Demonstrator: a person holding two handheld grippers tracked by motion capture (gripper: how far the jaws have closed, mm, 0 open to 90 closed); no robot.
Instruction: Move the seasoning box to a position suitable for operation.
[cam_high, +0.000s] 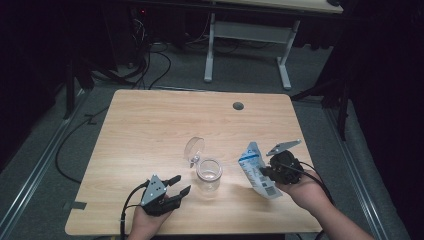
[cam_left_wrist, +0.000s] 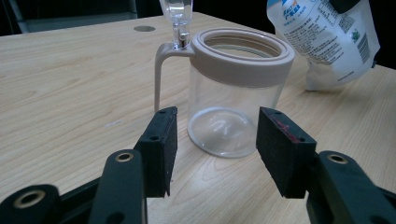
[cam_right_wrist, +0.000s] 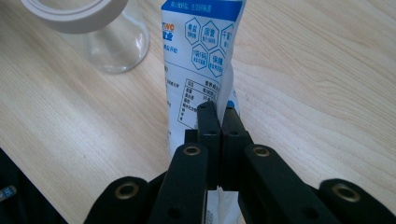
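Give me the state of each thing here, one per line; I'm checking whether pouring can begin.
jar: upright on the table, empty, flip lid swung open.
pouch: pinched at its edge, lifted beside the jar; whether it is opened cannot be told.
left hand-held gripper: open, jaws short of the jar, holding nothing.
right hand-held gripper: shut on the pouch.

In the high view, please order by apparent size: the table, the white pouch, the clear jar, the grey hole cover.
1. table
2. white pouch
3. clear jar, only slightly smaller than the pouch
4. grey hole cover
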